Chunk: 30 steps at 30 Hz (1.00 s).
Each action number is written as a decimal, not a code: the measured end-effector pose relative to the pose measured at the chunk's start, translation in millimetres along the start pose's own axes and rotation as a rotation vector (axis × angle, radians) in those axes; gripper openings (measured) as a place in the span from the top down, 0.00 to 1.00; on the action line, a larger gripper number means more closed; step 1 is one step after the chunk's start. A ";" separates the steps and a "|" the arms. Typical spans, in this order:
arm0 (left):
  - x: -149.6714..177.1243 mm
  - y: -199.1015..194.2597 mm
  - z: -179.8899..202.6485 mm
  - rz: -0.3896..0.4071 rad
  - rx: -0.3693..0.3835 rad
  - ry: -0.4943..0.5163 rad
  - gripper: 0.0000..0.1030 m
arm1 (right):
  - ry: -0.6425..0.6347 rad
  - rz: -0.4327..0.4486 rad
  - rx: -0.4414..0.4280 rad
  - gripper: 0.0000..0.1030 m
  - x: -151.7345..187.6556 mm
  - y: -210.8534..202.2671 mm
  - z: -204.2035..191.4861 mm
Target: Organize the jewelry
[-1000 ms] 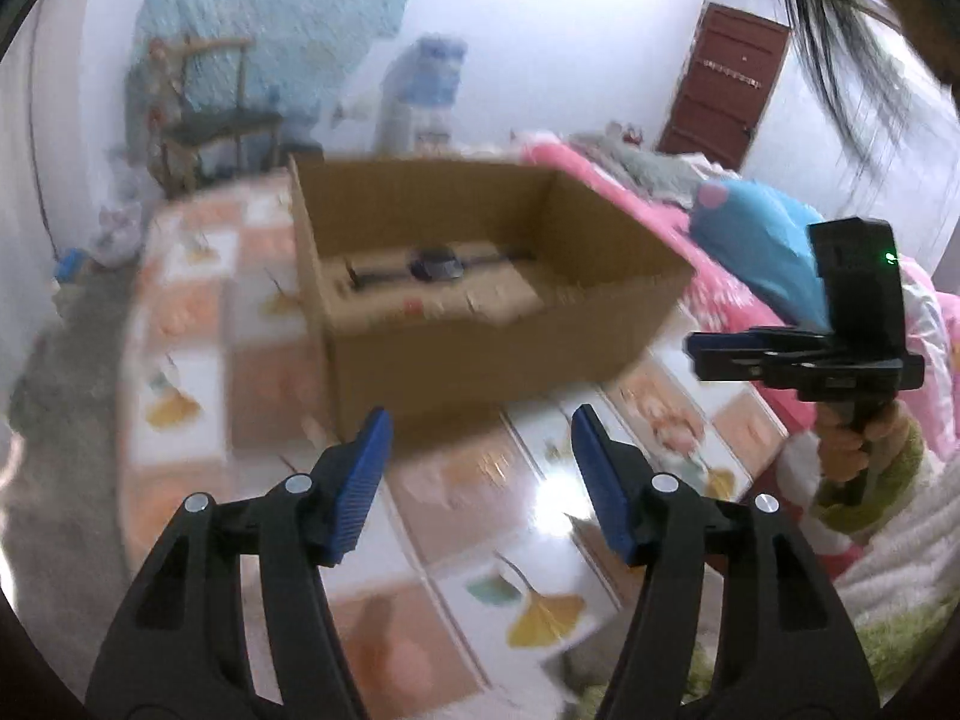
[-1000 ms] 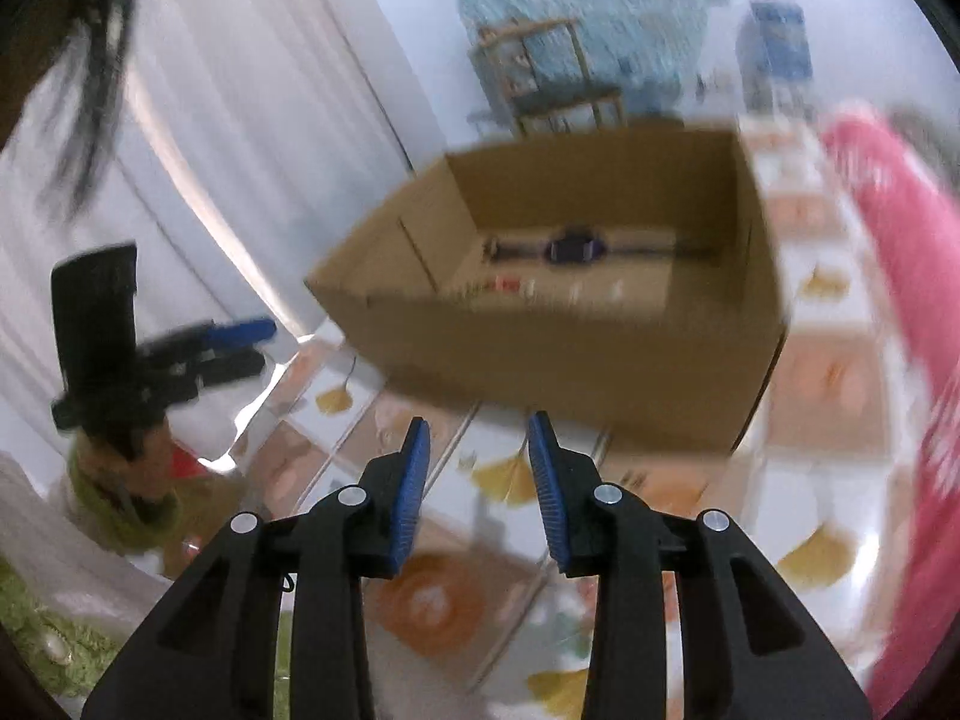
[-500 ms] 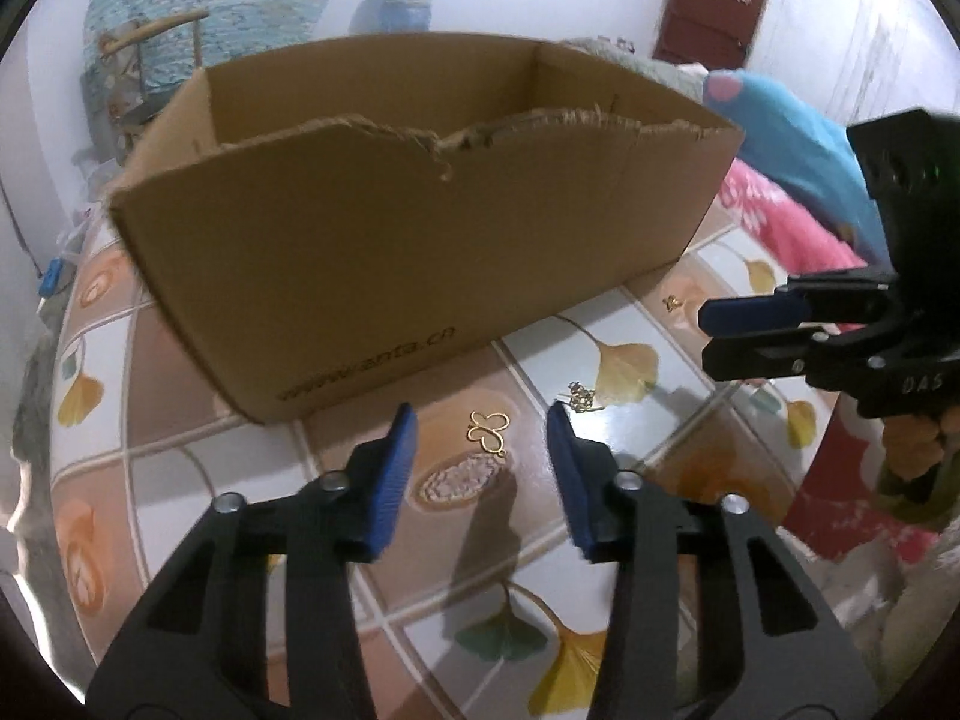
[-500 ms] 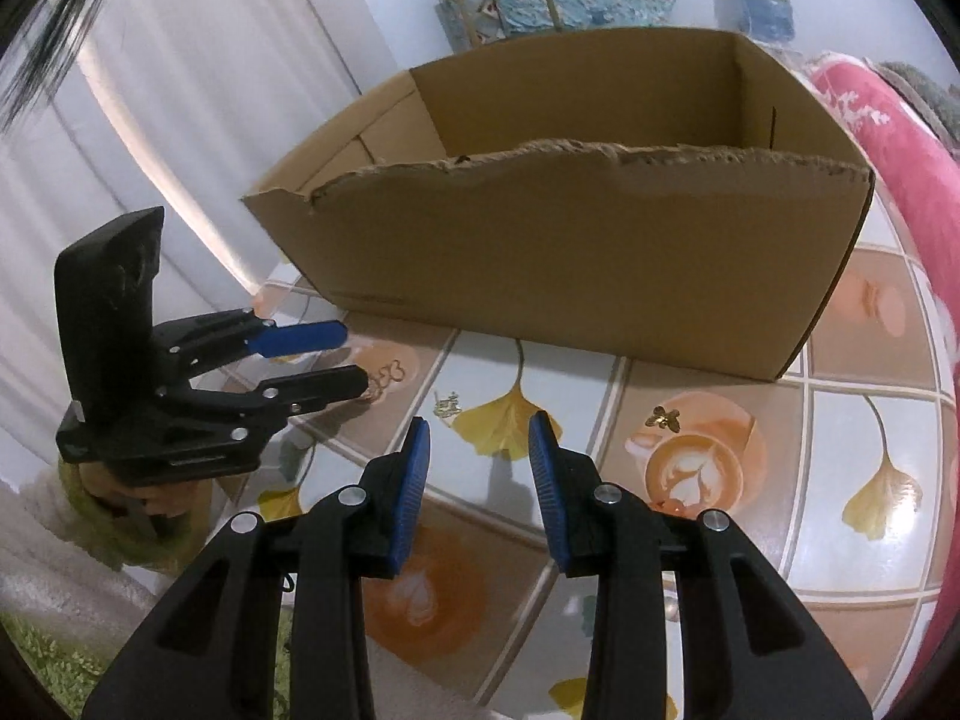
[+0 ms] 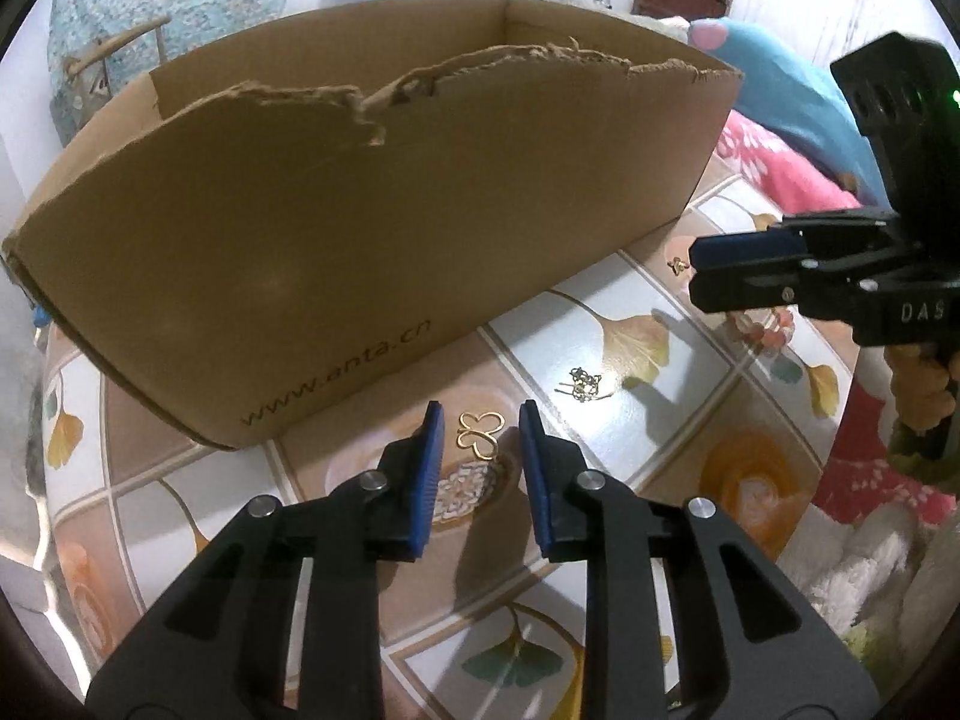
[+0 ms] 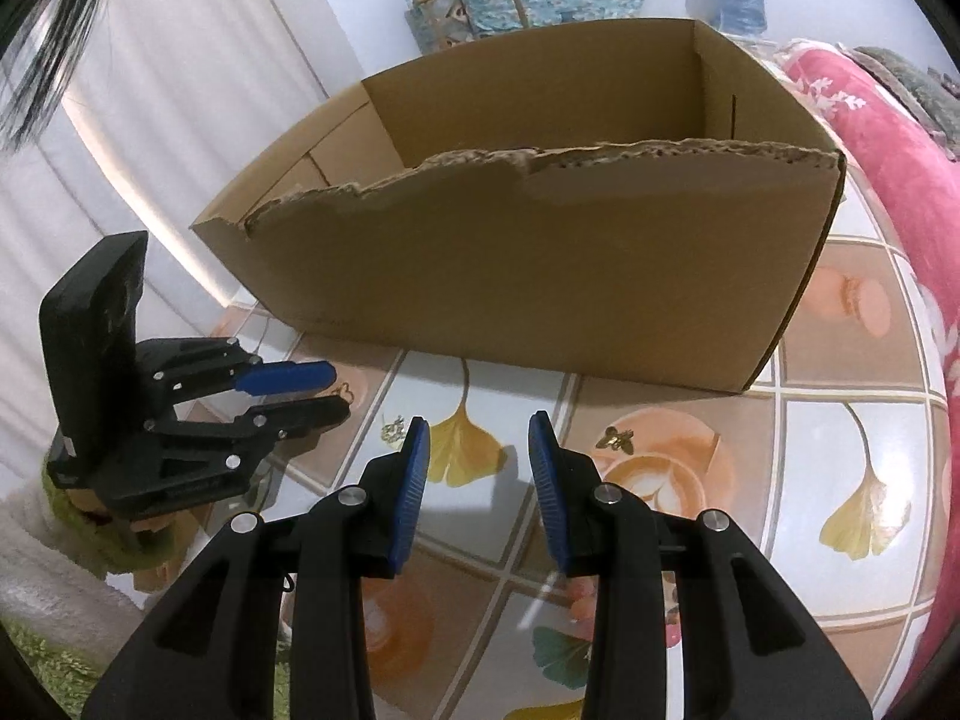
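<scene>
Cardboard: a large brown corrugated cardboard box (image 5: 336, 228) with a torn top edge is set on the patterned floor mat (image 5: 690, 420), at the far side of both views; "www.anta.cn" is printed on its near wall.
Left gripper: the black two-finger left gripper with blue pads (image 5: 481, 417) is held low over the mat, its jaws parted with nothing between the pads.
Gold clover piece: a gold open-wire clover-shaped ornament (image 5: 480, 432) is seen lying flat on the mat, framed between the left fingertips and just in front of the box.
Small cluster: a small tangled gold earring cluster (image 5: 581, 385) is found on a white tile, right of the clover piece.
Bee charm: a small gold insect-shaped charm (image 6: 618, 438) is seen on a coffee-cup tile near the box's right corner.
Right gripper: the black right gripper with blue pads (image 6: 478, 435) is held apart and unloaded, above a ginkgo-leaf tile.
</scene>
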<state>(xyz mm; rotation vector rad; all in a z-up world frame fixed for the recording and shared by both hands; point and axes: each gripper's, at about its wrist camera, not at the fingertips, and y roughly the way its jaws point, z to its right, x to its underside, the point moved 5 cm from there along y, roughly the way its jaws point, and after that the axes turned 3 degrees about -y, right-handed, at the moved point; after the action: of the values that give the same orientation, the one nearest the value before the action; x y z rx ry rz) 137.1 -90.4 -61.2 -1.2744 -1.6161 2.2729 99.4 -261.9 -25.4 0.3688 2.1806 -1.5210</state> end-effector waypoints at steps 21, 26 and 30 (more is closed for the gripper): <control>-9.9 15.3 17.8 -0.042 -0.084 0.001 0.89 | 0.047 0.037 0.031 0.67 1.3 -6.7 11.8; -7.5 13.4 17.2 -0.035 -0.067 -0.003 0.90 | 0.033 0.044 0.077 0.67 2.1 -11.7 15.2; -5.5 7.2 14.2 -0.029 -0.054 -0.005 1.00 | 0.010 0.038 0.130 0.67 3.2 -12.9 19.2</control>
<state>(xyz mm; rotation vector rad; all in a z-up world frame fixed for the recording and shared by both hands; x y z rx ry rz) 134.2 -107.0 -62.5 -1.2494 -1.6969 2.2325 94.7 -284.5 -22.1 0.4575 2.0757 -1.6481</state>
